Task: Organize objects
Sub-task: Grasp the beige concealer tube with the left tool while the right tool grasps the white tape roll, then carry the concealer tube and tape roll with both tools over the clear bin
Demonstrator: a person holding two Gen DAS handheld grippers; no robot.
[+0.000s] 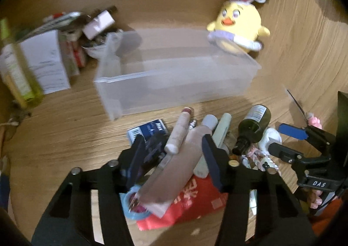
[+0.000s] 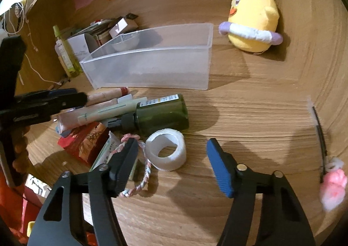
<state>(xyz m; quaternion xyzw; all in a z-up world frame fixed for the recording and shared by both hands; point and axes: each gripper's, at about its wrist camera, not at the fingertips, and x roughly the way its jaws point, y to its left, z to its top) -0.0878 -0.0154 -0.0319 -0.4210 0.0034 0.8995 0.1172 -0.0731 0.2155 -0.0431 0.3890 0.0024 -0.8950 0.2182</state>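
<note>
The frosted clear bin [image 2: 152, 65] sits upper centre. Left gripper [image 1: 174, 154] gapes over a pink tube [image 1: 174, 163], not pinching it. Right gripper [image 2: 171, 159] gapes empty.

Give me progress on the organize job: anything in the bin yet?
Nothing done: the clear bin looks empty. In hand: the left gripper straddles a pale pink tube, apparently open. The right gripper is open by the white tape roll. Left: the green bottle, tubes, packets and hair tie.
</note>
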